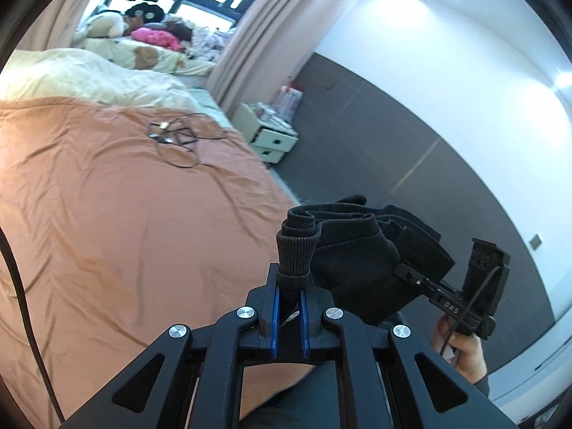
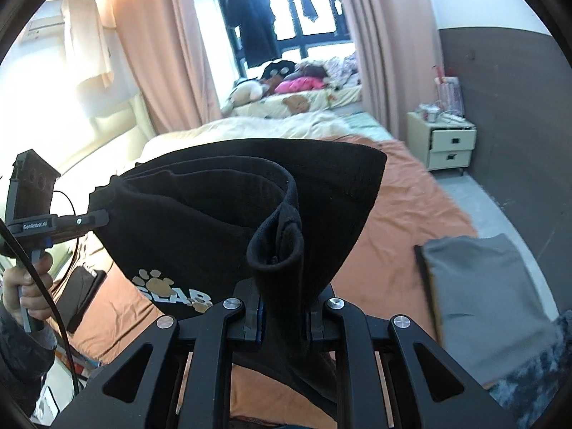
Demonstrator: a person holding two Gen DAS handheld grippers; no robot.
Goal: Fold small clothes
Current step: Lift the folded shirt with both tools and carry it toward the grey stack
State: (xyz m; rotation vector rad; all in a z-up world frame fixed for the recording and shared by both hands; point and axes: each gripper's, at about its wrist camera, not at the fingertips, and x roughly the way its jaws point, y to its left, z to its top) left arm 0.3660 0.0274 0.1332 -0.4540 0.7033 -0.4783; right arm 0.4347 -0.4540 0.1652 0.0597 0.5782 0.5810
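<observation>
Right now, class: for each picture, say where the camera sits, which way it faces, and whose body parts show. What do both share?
Left wrist: on the left tool, facing across the orange bed; shows right hand.
Right wrist: on the right tool, facing the window; shows left hand.
Shared: black garment, pinched by both tools; nightstand.

The black garment (image 2: 228, 221) has "SLAB" in pale letters under gold paw prints, partly cut off. Left gripper (image 2: 102, 218) body says "GenRobot.AI" beside the garment; right gripper (image 1: 402, 270) shows "DAS".
</observation>
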